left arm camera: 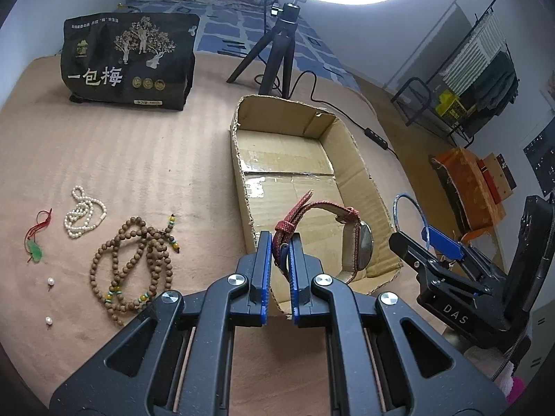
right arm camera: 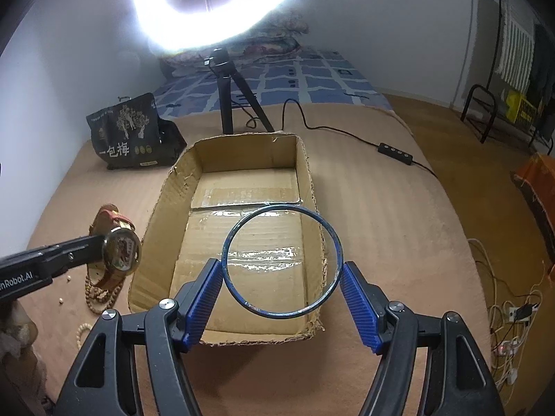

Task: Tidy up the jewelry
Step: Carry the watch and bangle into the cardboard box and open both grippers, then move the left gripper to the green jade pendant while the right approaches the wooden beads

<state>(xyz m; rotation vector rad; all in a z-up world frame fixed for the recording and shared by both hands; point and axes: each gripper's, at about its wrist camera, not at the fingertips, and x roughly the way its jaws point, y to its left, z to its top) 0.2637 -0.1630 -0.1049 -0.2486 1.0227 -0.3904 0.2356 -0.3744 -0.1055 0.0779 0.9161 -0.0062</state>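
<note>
Left wrist view: left tongs point(left arm camera: 280, 246) clamp the woven red strap of a round-faced wristwatch point(left arm camera: 350, 242), held above the near end of the open brown cardboard box point(left arm camera: 360, 166).
Bed, left of box: brown wooden bead necklace point(left arm camera: 133, 263), white pearl strand point(left arm camera: 83, 213), green pendant on red cord point(left arm camera: 34, 239), two loose pearls point(left arm camera: 51, 281).
Far side: black printed snack bag point(left arm camera: 128, 60), black tripod point(left arm camera: 274, 52).
Right wrist view: right tongs point(right arm camera: 281, 287) grip a thin blue ring bangle point(right arm camera: 229, 239) by its opposite sides, spread wide around it, over the box point(right arm camera: 308, 166).
Left edge: watch point(right arm camera: 121, 253) in the left tongs, just outside the box wall.
</note>
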